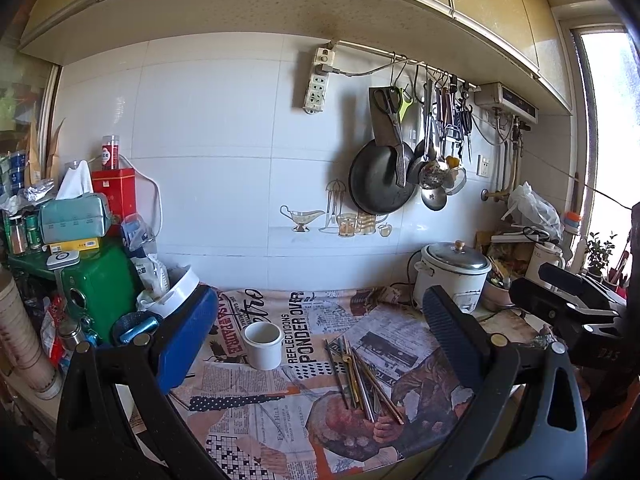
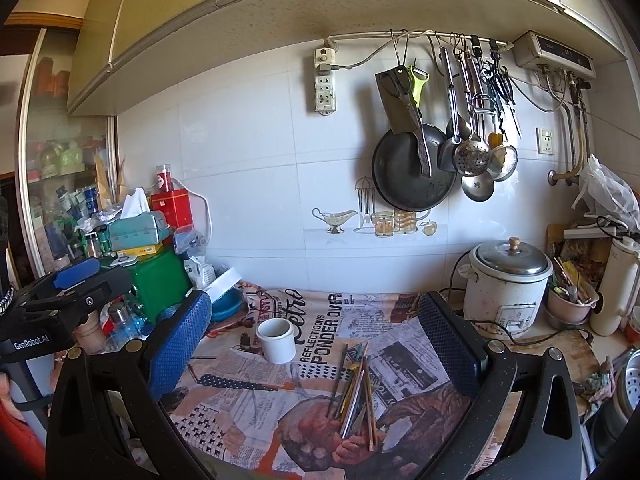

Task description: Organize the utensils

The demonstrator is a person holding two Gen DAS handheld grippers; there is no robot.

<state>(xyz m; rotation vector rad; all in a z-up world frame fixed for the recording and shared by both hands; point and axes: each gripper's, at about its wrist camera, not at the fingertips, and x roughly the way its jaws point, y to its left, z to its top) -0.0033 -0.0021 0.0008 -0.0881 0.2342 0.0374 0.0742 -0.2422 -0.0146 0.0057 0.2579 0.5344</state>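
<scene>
Fingers (image 1: pixel 188 340) of left gripper (image 1: pixel 320 340) and right gripper (image 2: pixel 316 340): spread wide, empty, above surface (image 2: pixel 420 344). Utensils (image 2: pixel 354 392): loose overlapping bundle, lower centre of frame, just right of white cup (image 2: pixel 276 340); best pinched singly near mid-shaft, then stood in cup. Surface: newsprint-patterned cloth, rice cooker (image 2: pixel 506 284) right, white tiled wall behind.
</scene>
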